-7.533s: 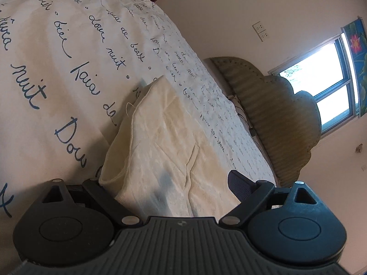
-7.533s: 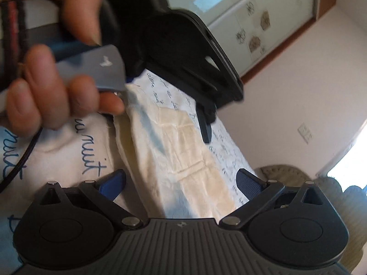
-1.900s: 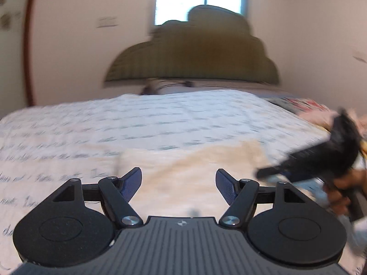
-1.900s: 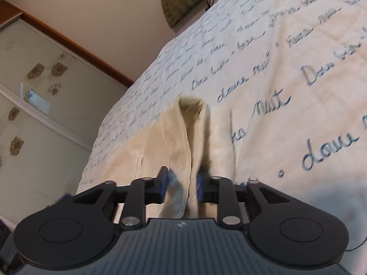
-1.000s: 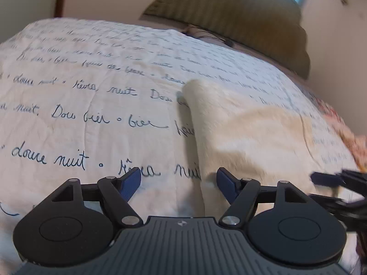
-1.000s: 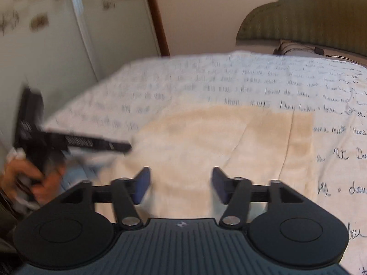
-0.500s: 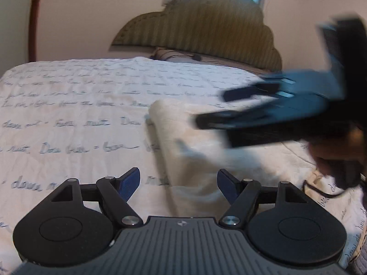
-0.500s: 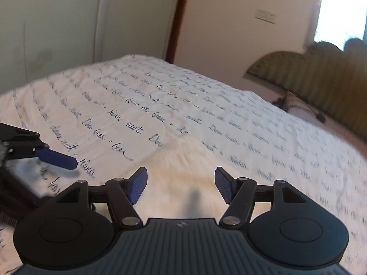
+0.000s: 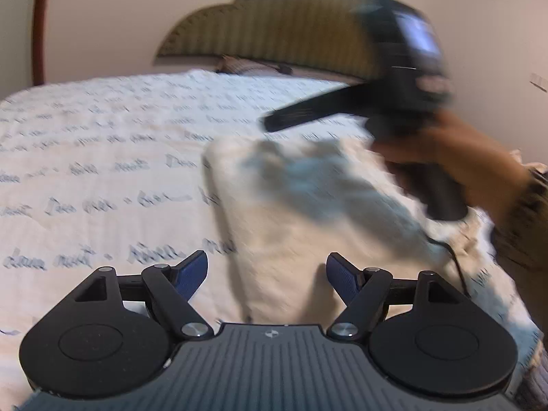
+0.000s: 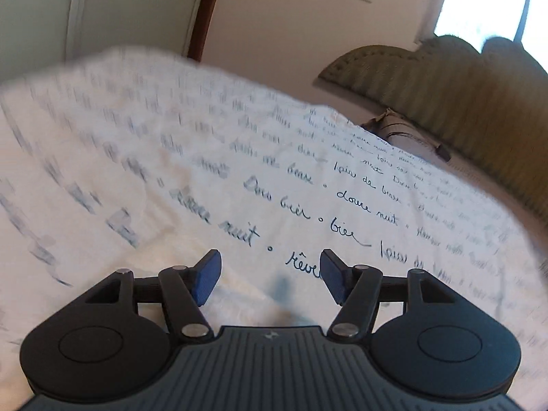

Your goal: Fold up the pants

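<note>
The cream pants (image 9: 308,198) lie folded in a flat block on the bed, seen in the left wrist view. My left gripper (image 9: 267,272) is open and empty, just above the near left edge of the pants. My right gripper (image 10: 269,274) is open and empty, over a cream edge of the pants (image 10: 212,287) and the bedspread. In the left wrist view the right gripper (image 9: 387,78) is blurred, held by a hand above the pants' far right part.
The white bedspread (image 9: 85,144) with blue handwriting covers the bed (image 10: 308,171). An olive padded headboard (image 9: 274,24) stands at the far end (image 10: 462,102). A cable lies by the headboard (image 10: 411,137). A wardrobe door (image 10: 102,10) is at left.
The right gripper has swung up and to the right over the pants, and its view has turned toward the headboard. My left gripper stays open near the pants' edge.
</note>
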The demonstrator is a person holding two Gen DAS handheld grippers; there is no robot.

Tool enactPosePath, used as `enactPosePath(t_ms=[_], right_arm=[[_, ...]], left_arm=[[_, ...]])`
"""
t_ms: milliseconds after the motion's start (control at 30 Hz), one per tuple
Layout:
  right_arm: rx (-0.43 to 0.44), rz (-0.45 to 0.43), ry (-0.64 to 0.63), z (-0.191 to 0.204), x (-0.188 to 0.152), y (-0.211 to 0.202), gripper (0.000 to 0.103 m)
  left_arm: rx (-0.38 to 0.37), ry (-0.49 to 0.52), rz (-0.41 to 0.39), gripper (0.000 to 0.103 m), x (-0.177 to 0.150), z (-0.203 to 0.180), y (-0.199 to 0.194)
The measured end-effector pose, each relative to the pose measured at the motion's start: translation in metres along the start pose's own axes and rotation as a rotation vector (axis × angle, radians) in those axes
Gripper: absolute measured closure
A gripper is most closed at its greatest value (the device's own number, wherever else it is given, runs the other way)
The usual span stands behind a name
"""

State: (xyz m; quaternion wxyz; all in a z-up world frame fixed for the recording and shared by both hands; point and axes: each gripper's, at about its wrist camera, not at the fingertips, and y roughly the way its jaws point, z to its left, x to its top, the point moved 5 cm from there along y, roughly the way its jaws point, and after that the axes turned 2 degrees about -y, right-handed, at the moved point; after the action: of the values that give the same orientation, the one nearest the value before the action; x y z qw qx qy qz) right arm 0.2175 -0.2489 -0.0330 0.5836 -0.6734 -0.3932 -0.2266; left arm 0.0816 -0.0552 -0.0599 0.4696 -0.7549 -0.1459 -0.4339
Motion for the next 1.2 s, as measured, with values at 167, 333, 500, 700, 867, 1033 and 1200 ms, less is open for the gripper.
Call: enactPosePath(t_ms=[167,333,500,700,867,1033,1200], right_arm=[[0.072,-0.06,0.144,-0.054,-0.026,-0.069,0.04],[0.175,0.105,0.102,-0.068,-0.066,-0.065,0.04],[0.134,0.098,0.226,-0.098,-0.091,-0.035,0.042],[0.104,0.034,0.137,-0.079,-0.091,-0.092,0.04],[0.067,0.131,-0.051,-0.055,-0.129,-0.104,0.035],[0.036,0.075,0.072,-0.072,-0.133,-0.135,0.035],[0.069,0.092,0.08,-0.066,-0.153,-0.134,0.033]], left_arm=[[-0.048,-0.028,-0.019,0.022,0.028,-0.009,0.011],[-0.058,0.056,0.019,0.004,0.038,-0.048,0.051],[0.039,0.173,0.037,0.005,0.027,-0.07,0.069],[-0.044,0.145,0.079,0.003,0.015,-0.069,0.065],[-0.003,0.267,0.028,0.006,-0.001,-0.08,0.056],[-0.016,0.211,0.017,0.006,0.002,-0.072,0.046],[-0.011,0.263,0.005,0.009,-0.003,-0.074,0.042]])
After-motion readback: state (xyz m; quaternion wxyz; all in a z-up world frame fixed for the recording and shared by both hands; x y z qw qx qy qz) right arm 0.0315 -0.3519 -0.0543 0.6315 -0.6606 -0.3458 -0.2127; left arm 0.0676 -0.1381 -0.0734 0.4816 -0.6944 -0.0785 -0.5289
